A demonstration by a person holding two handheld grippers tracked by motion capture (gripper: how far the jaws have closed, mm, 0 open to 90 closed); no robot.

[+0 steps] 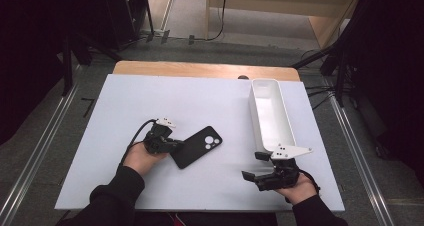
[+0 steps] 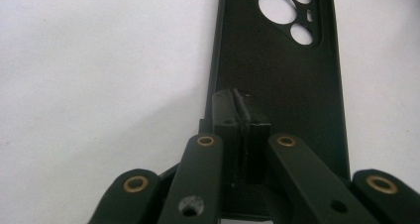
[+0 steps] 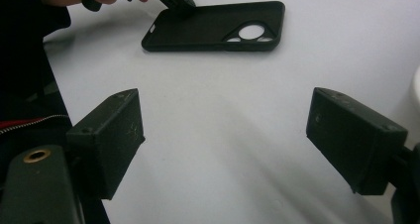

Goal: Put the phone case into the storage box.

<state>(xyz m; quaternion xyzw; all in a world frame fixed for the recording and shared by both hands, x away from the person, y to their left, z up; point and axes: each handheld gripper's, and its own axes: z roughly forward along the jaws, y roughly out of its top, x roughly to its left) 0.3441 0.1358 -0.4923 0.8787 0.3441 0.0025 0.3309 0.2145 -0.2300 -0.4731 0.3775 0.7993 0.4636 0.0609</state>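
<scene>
Surface (image 1: pixel 210 111): we see a white board lying flat on a wooden table, with a strip of bare wood showing along its far edge.

Phone case (image 1: pixel 197 146): black, lying flat on the surface left of the middle, its inner side up and its camera cut-outs at the far right end. It sits at a slant, with the near end towards the person's left hand.

Left gripper (image 1: pixel 172 146): we see it held low at the near end of the phone case. In the left gripper view its two jaws are pressed together on the thin lower rim of the case, with no gap between them.

Right gripper (image 1: pixel 256 167): held just above the surface near the front right corner, its jaws spread wide with nothing between them. In the right gripper view we look across bare white surface to the phone case, well apart from it.

Tray (image 1: pixel 270 113): a long, narrow white tray stands on the right side of the surface, empty, its near end just beyond the right gripper.
</scene>
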